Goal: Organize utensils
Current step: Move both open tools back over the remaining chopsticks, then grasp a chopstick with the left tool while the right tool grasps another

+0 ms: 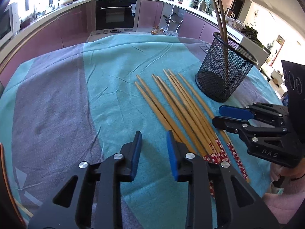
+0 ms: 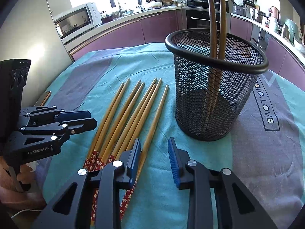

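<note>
Several light wooden chopsticks (image 1: 183, 112) with red flowered ends lie side by side on the teal cloth; they also show in the right wrist view (image 2: 129, 114). A black mesh cup (image 1: 225, 70) stands upright beyond them, holding two dark chopsticks (image 1: 219, 11); the cup (image 2: 215, 87) and the dark chopsticks (image 2: 217, 19) also show in the right wrist view. My left gripper (image 1: 153, 152) is open and empty, just left of the chopsticks' red ends. My right gripper (image 2: 154, 158) is open and empty, right of the bundle and in front of the cup; its left finger overlaps the outermost chopstick.
The table is covered by a teal and grey cloth (image 1: 95, 87) printed with "LOVE" (image 2: 266, 112). A phone-like object (image 2: 44, 97) lies at the table's left edge. Kitchen counters, an oven (image 1: 114, 13) and a microwave (image 2: 76, 21) stand behind.
</note>
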A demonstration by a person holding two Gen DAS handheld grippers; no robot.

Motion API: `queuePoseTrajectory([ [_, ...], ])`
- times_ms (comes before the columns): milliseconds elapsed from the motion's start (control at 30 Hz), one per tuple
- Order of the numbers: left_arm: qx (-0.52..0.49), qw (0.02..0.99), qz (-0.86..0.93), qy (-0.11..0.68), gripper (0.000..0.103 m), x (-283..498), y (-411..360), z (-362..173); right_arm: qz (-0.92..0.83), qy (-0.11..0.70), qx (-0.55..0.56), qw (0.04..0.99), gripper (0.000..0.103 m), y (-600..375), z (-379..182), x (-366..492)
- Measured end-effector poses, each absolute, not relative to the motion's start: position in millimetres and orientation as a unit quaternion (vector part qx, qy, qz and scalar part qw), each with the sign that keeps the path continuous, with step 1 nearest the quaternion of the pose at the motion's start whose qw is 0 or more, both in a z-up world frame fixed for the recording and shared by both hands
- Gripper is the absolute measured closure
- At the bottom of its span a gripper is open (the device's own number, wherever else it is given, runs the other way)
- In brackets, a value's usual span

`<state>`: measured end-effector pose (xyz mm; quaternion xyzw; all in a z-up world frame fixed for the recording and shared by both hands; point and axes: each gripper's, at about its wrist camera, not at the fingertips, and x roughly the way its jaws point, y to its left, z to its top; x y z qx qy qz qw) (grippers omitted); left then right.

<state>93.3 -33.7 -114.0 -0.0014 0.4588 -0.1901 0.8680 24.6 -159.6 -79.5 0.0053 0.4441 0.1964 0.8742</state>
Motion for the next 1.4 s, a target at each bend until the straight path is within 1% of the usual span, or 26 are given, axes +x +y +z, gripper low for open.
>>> queuePoseTrajectory([
  [67,-0.016,0.867,-0.199,0.457,0.067,93,-32,-113,0.198,0.444,0.005,0.874,0.075,-156,-79,26],
  [100,-0.018,0.867,-0.202,0.455,0.067,93,-33,-112,0.199,0.444,0.005,0.874,0.075,-156,-80,26],
  [400,0.003,0.866,-0.195,0.460,0.066,99,-42,-119,0.193,0.445,-0.001,0.875,0.075,-159,-81,26],
  [467,0.011,0.867,-0.190,0.461,0.070,100,-44,-119,0.192,0.444,-0.004,0.875,0.075,-158,-81,26],
  [633,0.020,0.864,-0.190,0.465,0.077,101,-44,-116,0.190,0.444,-0.010,0.876,0.076,-157,-81,26],
  [700,0.018,0.863,-0.191,0.467,0.077,102,-40,-118,0.188,0.443,-0.014,0.876,0.076,-155,-81,27],
  [800,0.023,0.865,-0.182,0.468,0.073,106,-39,-119,0.183,0.440,-0.023,0.879,0.075,-149,-82,31],
  [900,0.022,0.866,-0.176,0.468,0.074,112,-37,-119,0.179,0.436,-0.024,0.882,0.075,-147,-83,37],
  [967,0.020,0.867,-0.170,0.468,0.081,116,-38,-119,0.176,0.435,-0.020,0.883,0.079,-148,-83,39],
  [1033,0.016,0.868,-0.164,0.469,0.087,119,-37,-119,0.176,0.435,-0.009,0.883,0.088,-151,-84,39],
  [1100,0.006,0.868,-0.162,0.470,0.088,120,-35,-120,0.178,0.437,0.001,0.882,0.093,-154,-84,39],
  [1233,-0.013,0.869,-0.157,0.468,0.092,117,-31,-120,0.182,0.438,0.023,0.880,0.097,-161,-84,37],
  [1400,-0.032,0.871,-0.149,0.467,0.095,112,-22,-118,0.191,0.432,0.038,0.881,0.097,-166,-78,33],
])
